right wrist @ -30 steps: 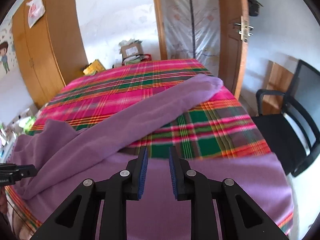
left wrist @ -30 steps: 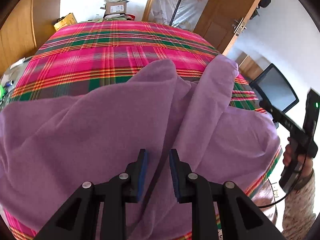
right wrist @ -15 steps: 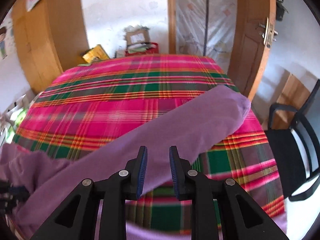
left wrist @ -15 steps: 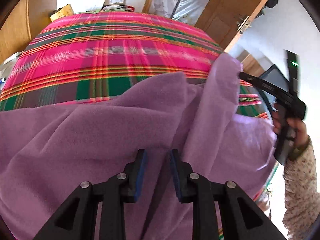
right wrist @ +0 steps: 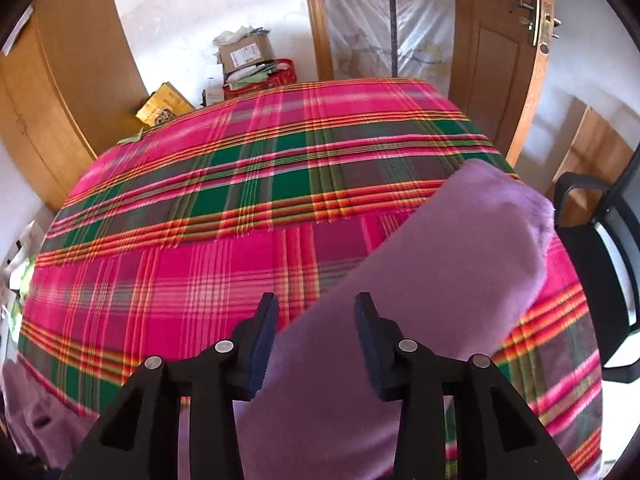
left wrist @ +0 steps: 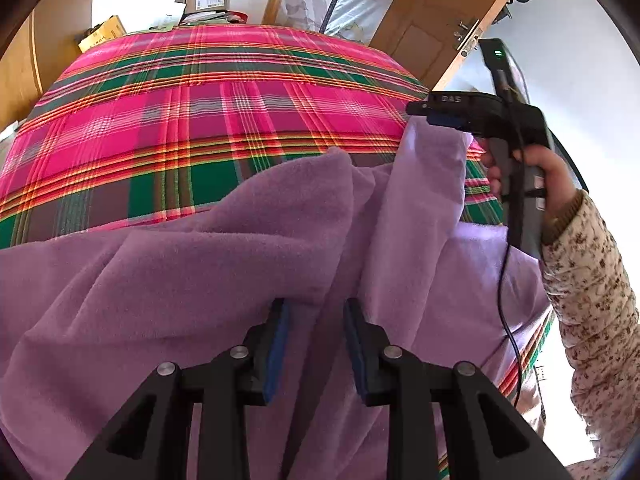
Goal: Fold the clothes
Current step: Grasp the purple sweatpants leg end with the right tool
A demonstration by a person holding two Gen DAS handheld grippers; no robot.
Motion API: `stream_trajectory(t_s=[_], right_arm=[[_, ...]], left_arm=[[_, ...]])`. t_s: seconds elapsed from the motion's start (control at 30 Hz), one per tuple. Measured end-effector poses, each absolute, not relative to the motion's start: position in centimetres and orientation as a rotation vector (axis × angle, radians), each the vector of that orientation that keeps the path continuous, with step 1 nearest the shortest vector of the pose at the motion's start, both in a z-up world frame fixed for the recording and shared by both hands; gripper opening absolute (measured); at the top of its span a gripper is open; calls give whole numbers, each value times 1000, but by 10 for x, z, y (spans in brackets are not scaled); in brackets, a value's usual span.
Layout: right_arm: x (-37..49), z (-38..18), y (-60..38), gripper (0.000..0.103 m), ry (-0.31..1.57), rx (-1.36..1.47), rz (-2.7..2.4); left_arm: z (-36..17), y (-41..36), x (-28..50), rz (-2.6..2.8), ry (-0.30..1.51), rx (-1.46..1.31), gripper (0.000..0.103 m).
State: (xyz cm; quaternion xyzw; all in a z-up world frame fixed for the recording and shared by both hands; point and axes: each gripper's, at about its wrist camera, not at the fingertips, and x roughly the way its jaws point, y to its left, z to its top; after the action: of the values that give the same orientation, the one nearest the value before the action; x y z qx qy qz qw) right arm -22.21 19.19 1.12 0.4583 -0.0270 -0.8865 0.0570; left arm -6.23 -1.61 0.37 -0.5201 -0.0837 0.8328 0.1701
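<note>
**Purple garment spread over the plaid bed**

I saw the purple garment lying rumpled across the near half of the bed's plaid cover. My left hand-held gripper hovered over its folds, jaws parted and just widening, pinching nothing. My right hand-held gripper had just sprung wider too, released above the long sleeve that stretched towards the bed's far right edge. A black chair stood beside the bed.

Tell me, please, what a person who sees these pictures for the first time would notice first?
First, the bright pink and green plaid cloth covering the whole surface. Next, the purple garment heaped along the near edge, with one sleeve stretched towards the far right corner. Both grippers, left gripper and right gripper, hover open above it.
</note>
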Motion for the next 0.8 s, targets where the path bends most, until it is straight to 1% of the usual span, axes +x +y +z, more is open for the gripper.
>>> stream_trajectory(t_s=[0.17,0.27,0.37,0.4,0.43,0.47,0.53,0.63,0.8], right_arm=[[-237,4,185,41,-39,1458,-2730],[-239,-2,187,41,-47,1511,-2740],[-239,-3,190,40,-59,1505,-2747],[-239,-3,192,38,-59,1503,-2750],[-240,-4,193,29,-57,1503,-2754],[-240,-4,195,26,-62,1501,-2755],[-239,-4,200,10,-88,1494,-2752],[-235,-2,205,6,-116,1477,-2750],[-224,7,209,5,-140,1415,-2775]], left_arm=[[4,-18,-63,2359,-246,-1471,30],[3,-19,-63,2357,-253,-1467,30],[4,-22,-62,2356,-257,-1465,30],[4,-22,-61,2357,-255,-1464,30],[4,-22,-61,2358,-252,-1464,30],[5,-22,-61,2359,-249,-1464,30],[5,-22,-62,2362,-251,-1463,30],[5,-23,-62,2365,-255,-1464,30],[6,-20,-59,2386,-232,-1458,29]])
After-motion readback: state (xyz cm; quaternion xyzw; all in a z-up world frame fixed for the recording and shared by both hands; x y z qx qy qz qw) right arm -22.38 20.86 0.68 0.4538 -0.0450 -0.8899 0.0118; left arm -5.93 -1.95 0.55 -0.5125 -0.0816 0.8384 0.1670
